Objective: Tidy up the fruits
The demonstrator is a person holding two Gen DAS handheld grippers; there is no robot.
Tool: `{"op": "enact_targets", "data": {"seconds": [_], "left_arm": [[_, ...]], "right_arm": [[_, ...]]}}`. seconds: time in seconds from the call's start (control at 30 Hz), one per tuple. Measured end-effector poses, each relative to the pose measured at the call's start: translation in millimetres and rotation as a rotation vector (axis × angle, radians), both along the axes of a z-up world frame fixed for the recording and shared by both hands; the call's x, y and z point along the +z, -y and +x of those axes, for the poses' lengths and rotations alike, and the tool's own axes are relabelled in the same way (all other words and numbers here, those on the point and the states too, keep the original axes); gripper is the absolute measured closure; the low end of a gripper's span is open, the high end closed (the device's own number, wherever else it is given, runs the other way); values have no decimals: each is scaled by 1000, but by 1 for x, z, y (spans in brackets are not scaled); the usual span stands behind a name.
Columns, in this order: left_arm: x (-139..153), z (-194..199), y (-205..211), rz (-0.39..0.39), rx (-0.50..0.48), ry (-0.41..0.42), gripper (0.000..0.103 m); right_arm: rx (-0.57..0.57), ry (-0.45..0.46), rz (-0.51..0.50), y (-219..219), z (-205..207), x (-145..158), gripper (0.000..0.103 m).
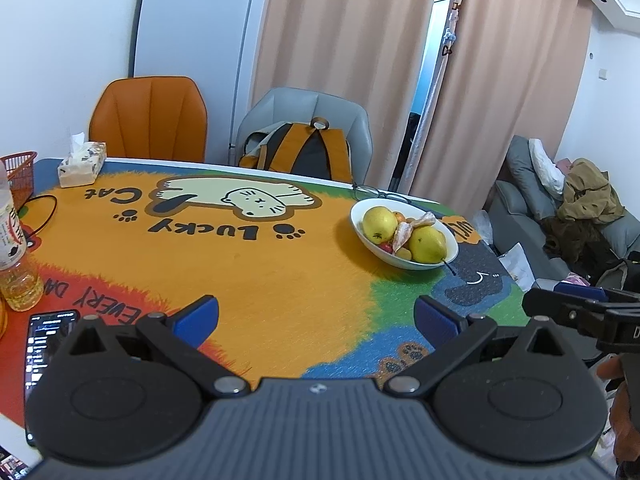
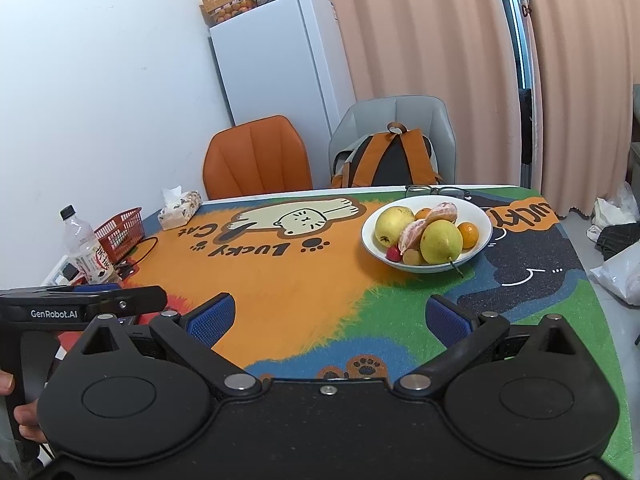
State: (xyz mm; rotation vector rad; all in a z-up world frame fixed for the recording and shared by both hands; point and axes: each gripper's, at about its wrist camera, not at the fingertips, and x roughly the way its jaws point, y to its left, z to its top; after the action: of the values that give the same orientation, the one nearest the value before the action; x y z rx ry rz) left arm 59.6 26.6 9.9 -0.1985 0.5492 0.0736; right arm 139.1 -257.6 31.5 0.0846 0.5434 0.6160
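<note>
A white bowl (image 1: pixel 360 226) (image 2: pixel 482 216) stands on the colourful cat mat toward the table's far right. It holds two yellow pears (image 1: pixel 427 245) (image 2: pixel 441 242), peeled mandarin pieces (image 1: pixel 401 236) (image 2: pixel 412 234), a small orange (image 2: pixel 468 235) and a small red fruit (image 2: pixel 393 254). My left gripper (image 1: pixel 316 316) hovers open over the orange part of the mat, well short of the bowl, nothing between its blue pads. My right gripper (image 2: pixel 328 318) is also open and empty, nearer the bowl; its side shows in the left wrist view (image 1: pixel 568 308).
A tissue box (image 1: pixel 82 164), red basket (image 2: pixel 120 232), drink bottle (image 2: pixel 86 250) and phone (image 1: pixel 42 344) sit at the table's left. Glasses (image 2: pixel 438 191) lie behind the bowl. An orange chair (image 1: pixel 150 120) and a grey chair with a backpack (image 1: pixel 304 148) stand beyond the table.
</note>
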Motion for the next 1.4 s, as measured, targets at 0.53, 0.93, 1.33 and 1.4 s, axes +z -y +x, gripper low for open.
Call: {"op": "enact_targets", "data": {"seconds": [0.53, 0.93, 1.33, 1.4], "left_arm": [[3, -5, 0, 38, 11, 1, 0], [0, -5, 0, 36, 10, -6, 0], [0, -5, 0, 36, 15, -8, 0], [-1, -5, 0, 38, 13, -9, 0]], "right_arm": [[5, 1, -6, 1, -1, -1, 0], [4, 4, -10, 0, -1, 0, 0], [7, 5, -12, 0, -2, 1, 0], [6, 6, -9, 0, -2, 1, 0]]}}
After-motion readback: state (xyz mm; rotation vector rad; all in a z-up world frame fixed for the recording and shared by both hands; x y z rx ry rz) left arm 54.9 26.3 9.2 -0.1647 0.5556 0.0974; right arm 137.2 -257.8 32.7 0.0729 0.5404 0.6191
